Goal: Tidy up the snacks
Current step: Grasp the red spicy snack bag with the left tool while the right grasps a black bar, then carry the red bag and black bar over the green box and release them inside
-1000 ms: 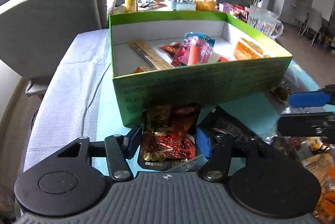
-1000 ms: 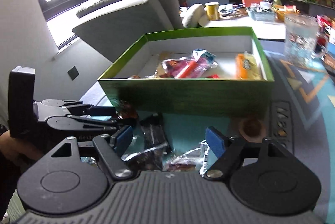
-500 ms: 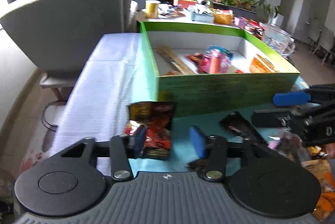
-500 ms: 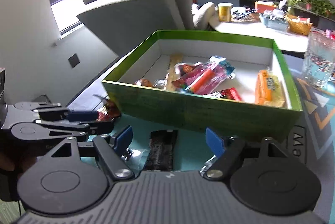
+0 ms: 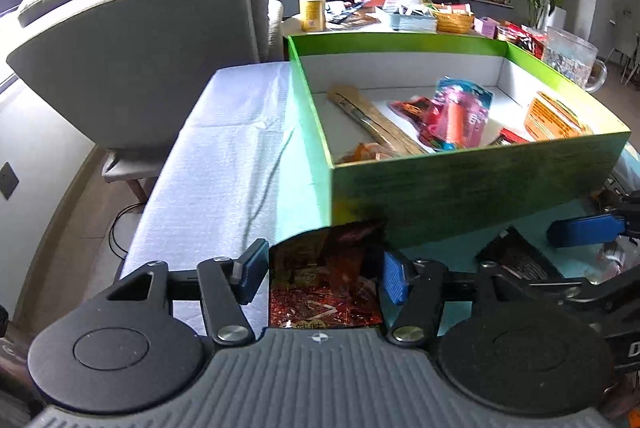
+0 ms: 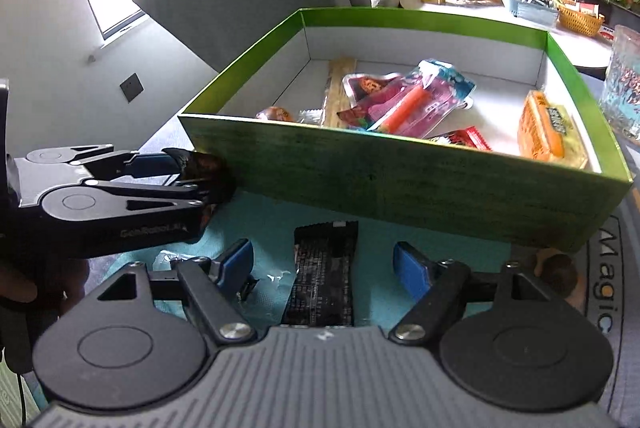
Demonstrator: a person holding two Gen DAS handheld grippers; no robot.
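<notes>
Holding a red snack packet (image 5: 324, 284) between its 2 blue pads, the left tongs (image 5: 320, 278) have lifted it off the teal surface (image 6: 264, 224); 1 second ago the same packet lay flat there under the tongs, and half a second ago it hung only by the left pad. Now the packet stands upright at the near left corner of the green box (image 5: 472, 188), its top edge against the near wall. From the right wrist view the packet (image 6: 208, 168) shows as a dark shape at the tips of the left tongs (image 6: 188, 176), touching the box (image 6: 400, 184).

The right tongs (image 6: 324, 264) are wide and hold nothing. A black packet (image 6: 322, 280) lies flat on the surface between their pads, nearer to them than before. Inside the box lie a pink candy pack (image 6: 416, 100), an orange pack (image 6: 544, 128) at the right and a long tan packet (image 5: 372, 120) at the left, unchanged.
</notes>
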